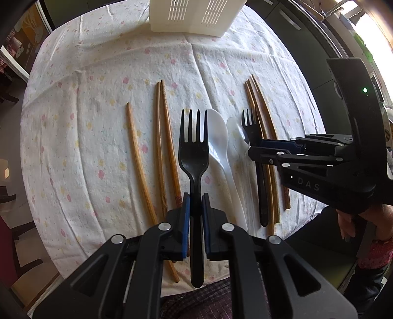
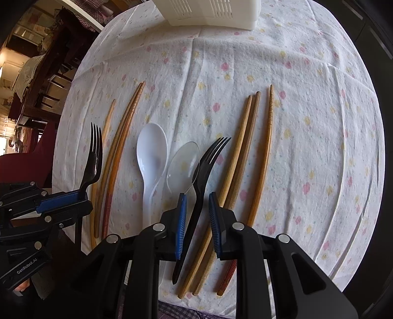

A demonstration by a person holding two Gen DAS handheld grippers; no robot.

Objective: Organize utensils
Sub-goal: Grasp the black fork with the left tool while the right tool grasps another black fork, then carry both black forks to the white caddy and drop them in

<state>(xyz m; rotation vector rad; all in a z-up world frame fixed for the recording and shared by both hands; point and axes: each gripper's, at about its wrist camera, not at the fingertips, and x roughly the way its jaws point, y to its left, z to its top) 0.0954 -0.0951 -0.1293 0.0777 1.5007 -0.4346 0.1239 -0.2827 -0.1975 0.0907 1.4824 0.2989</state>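
Note:
My left gripper (image 1: 195, 205) is shut on the handle of a black plastic fork (image 1: 193, 152) and holds it above the cloth; it also shows at the left of the right wrist view (image 2: 94, 159). My right gripper (image 2: 197, 196) is open, its pads on either side of a second black fork (image 2: 206, 169) that lies on the cloth. A white spoon (image 2: 151, 152) and a clear spoon (image 2: 183, 162) lie left of that fork. Wooden chopsticks lie in two groups, left (image 1: 159, 147) and right (image 2: 255, 159).
A white slotted utensil basket (image 1: 191, 17) stands at the far edge of the round table, which is covered with a flowered white cloth (image 1: 98, 73). Dark chairs and furniture (image 2: 44, 81) stand beyond the table's left side.

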